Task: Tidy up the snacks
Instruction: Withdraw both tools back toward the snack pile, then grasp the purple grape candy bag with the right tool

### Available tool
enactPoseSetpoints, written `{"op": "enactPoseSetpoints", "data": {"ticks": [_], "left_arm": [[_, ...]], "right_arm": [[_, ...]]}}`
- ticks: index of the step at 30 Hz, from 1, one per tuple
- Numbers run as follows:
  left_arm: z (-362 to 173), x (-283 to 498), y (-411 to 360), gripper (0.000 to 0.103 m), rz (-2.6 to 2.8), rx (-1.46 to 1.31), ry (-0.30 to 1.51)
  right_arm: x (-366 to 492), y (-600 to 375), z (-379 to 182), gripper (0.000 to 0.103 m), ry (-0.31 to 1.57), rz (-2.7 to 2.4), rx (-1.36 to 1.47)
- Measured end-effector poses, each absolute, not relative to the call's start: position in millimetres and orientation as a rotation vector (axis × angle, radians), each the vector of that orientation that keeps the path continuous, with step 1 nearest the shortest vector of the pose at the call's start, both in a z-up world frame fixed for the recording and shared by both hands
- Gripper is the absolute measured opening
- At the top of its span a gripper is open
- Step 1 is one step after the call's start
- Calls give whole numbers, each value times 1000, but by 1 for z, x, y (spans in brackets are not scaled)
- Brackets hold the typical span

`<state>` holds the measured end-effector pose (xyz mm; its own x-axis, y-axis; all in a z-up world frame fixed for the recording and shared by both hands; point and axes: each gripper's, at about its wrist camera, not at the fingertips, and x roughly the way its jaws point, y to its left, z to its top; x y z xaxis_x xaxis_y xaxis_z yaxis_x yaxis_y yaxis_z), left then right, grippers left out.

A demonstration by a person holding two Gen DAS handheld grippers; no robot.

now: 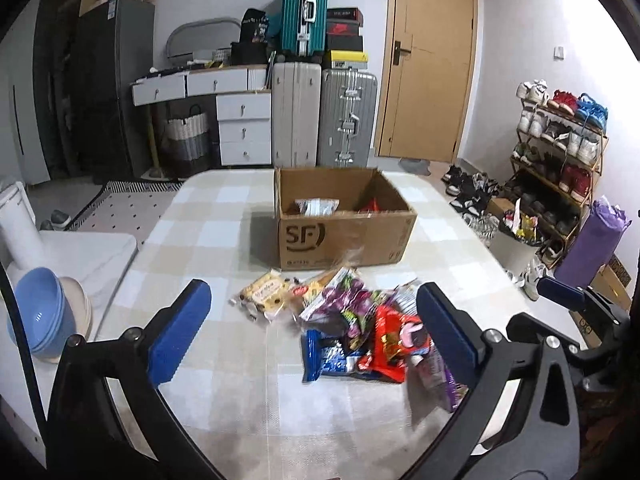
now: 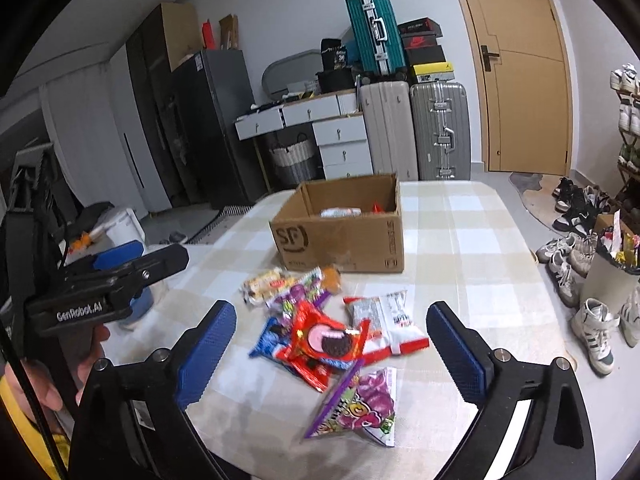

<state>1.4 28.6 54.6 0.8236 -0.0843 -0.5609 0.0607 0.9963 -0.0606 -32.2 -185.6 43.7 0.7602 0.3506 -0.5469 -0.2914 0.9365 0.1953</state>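
Snack packets (image 1: 352, 332) lie in a loose heap on the checked surface (image 1: 208, 240), just in front of the cardboard box (image 1: 344, 220) marked SF. Box stands open; a pale packet (image 1: 316, 206) and a red item (image 1: 372, 205) lie inside. Left gripper (image 1: 316, 332) hovers above the heap, jaws spread wide, holding nothing. Right gripper (image 2: 332, 356) likewise hovers over the heap, jaws apart and empty. A purple packet (image 2: 360, 408) lies nearest the right gripper, apart from a red packet (image 2: 324, 340) and a white one (image 2: 384, 320). Blue bowls (image 1: 40, 320) sit stacked on a side unit to the left.
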Motion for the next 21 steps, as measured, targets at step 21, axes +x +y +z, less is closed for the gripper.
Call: {"op": "enactPoseSetpoints", "data": {"ticks": [21], "left_arm": [[-26,46,39,103,-139,-92,732]], "right_arm": [[-13,-167,-40,98,798,393,20]]}}
